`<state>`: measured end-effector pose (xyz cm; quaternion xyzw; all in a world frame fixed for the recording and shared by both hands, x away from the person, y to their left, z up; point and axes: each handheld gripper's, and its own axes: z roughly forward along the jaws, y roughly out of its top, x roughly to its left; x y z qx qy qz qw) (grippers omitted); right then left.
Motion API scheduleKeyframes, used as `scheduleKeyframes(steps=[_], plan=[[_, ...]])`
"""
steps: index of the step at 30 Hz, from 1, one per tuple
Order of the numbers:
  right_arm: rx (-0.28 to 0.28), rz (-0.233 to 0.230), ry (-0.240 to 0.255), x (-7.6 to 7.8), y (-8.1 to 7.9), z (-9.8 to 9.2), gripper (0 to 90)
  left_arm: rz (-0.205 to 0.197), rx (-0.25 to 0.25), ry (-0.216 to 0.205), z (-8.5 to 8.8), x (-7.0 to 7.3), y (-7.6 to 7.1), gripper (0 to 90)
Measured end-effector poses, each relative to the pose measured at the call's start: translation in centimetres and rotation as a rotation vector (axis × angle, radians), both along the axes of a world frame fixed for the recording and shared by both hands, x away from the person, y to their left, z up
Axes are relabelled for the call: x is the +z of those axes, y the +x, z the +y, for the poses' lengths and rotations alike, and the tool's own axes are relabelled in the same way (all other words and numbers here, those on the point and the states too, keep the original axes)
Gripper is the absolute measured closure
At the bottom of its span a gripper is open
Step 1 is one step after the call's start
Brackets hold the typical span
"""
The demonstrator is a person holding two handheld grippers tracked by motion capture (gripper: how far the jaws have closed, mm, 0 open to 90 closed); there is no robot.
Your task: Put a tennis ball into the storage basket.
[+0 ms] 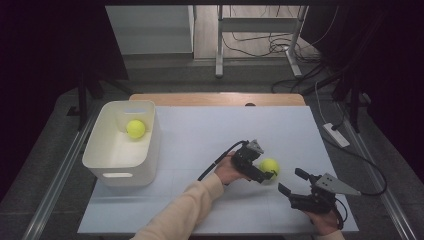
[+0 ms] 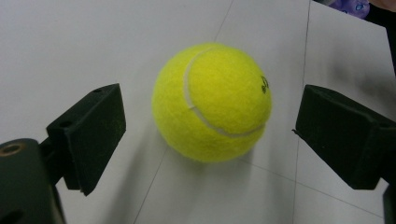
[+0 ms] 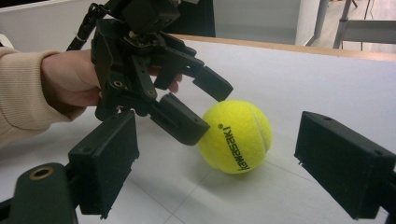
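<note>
Black blocky jaws of the left gripper (image 2: 210, 135) stand wide around a fuzzy yellow tennis ball (image 2: 212, 102) on the smooth white table (image 1: 200, 135), not touching it. At four o'clock, the right gripper (image 1: 292, 182) gapes empty. At ten o'clock, a white plastic bin (image 1: 150, 150) holds a second ball (image 1: 135, 128).

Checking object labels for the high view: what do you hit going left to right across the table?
White bin holding a tennis ball → left gripper → second tennis ball on the table, between its open jaws → right gripper, open, apart from that ball.
</note>
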<state>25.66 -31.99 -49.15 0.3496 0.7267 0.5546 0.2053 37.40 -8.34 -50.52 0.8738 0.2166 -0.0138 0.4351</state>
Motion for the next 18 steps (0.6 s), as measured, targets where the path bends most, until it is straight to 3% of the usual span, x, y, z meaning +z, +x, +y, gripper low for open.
scheduleKeyframes(steps=[10,18], plan=[[0.000,0.002,0.000,0.0,0.0,-0.1,12.9,0.002,-0.012,0.022,-1.2,-0.6,0.2,11.4],[-0.001,0.003,0.001,0.0,0.0,-0.1,12.9,-0.027,-0.019,0.046,-1.5,-0.8,0.1,26.7]])
